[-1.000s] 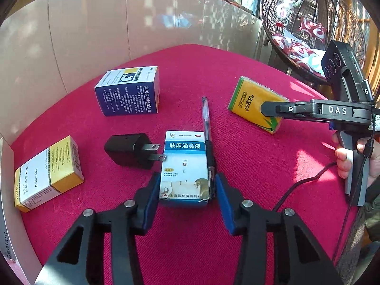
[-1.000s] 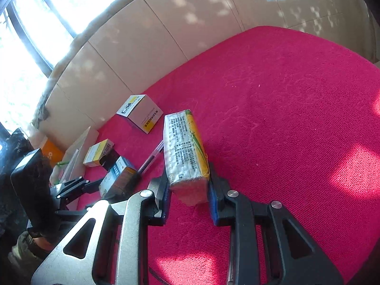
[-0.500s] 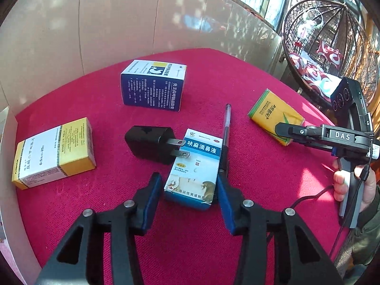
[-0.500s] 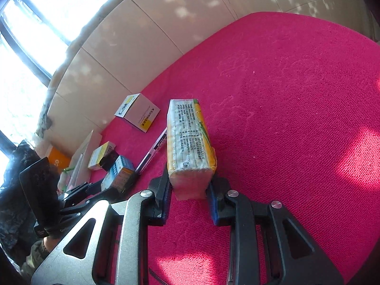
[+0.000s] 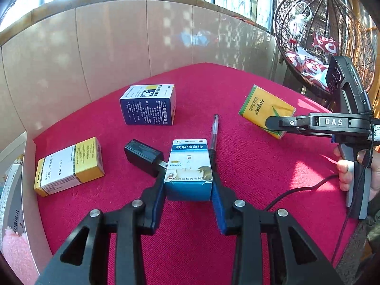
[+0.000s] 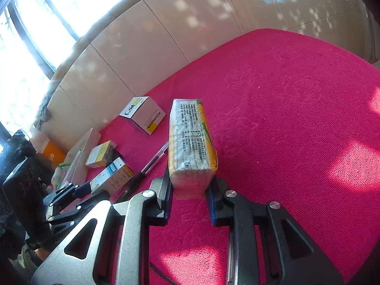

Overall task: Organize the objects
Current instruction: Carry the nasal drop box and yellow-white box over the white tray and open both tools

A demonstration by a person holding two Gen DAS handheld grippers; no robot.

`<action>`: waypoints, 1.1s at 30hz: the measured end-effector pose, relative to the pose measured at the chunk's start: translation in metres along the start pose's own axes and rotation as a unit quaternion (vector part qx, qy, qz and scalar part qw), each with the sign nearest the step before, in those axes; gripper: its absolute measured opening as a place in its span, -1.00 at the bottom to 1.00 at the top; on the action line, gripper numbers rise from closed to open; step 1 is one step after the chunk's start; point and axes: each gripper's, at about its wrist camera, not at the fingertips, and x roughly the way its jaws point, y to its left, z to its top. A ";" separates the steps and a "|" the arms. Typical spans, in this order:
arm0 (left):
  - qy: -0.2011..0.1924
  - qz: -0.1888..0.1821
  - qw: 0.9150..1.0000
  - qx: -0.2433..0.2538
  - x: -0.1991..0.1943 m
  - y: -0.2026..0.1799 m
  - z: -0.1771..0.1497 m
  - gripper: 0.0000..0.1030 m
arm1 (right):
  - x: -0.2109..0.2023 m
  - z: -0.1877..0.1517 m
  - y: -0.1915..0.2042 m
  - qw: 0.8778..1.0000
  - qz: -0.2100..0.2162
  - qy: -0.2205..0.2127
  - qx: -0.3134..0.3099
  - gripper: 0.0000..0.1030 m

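On the left wrist view we see our left gripper (image 5: 188, 187) closed on the near end of a blue and white nasal-drop box (image 5: 189, 166), its 2 blue pads pressed against the box's sides while the box lies flat on the red cloth (image 5: 249, 166). A black pen (image 5: 213, 135) lies along the box's right edge, touching it, and a black charger plug (image 5: 143, 156) sits just to the box's left with its prongs pointing at the box (whether the prongs touch it we cannot tell). Farther back stands a dark blue medicine box (image 5: 148, 108), and near the left edge of the cloth lies a yellow and white medicine box (image 5: 68, 166), well apart from the rest. Our right gripper (image 5: 280, 124) shows at the right side of that view, clamped on a yellow tissue pack (image 5: 263, 106). From the right wrist view we see this gripper (image 6: 190, 190) pinching the near end of the tissue pack (image 6: 190, 140) between its 2 fingers, the pack standing on its narrow side with printed text facing up; whether it rests on the cloth (image 6: 296, 118) or is lifted we cannot tell. A beige panelled wall (image 6: 142, 42) curves behind the cloth, and a hanging wicker chair (image 5: 318, 35) stands beyond it.
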 end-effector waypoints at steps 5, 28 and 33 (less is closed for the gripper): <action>-0.016 -0.004 1.000 -0.001 -0.014 -0.006 -0.004 -0.30 | -0.012 -0.001 0.013 1.000 0.012 -0.008 -0.007 -0.56; -0.120 0.039 0.989 -0.076 -0.096 0.030 -0.005 -0.30 | -0.025 0.000 0.107 0.993 0.052 0.002 -0.102 -0.56; -0.144 0.060 0.982 -0.111 -0.118 0.054 -0.013 -0.30 | -0.020 0.003 0.140 0.989 0.056 0.011 -0.139 -0.56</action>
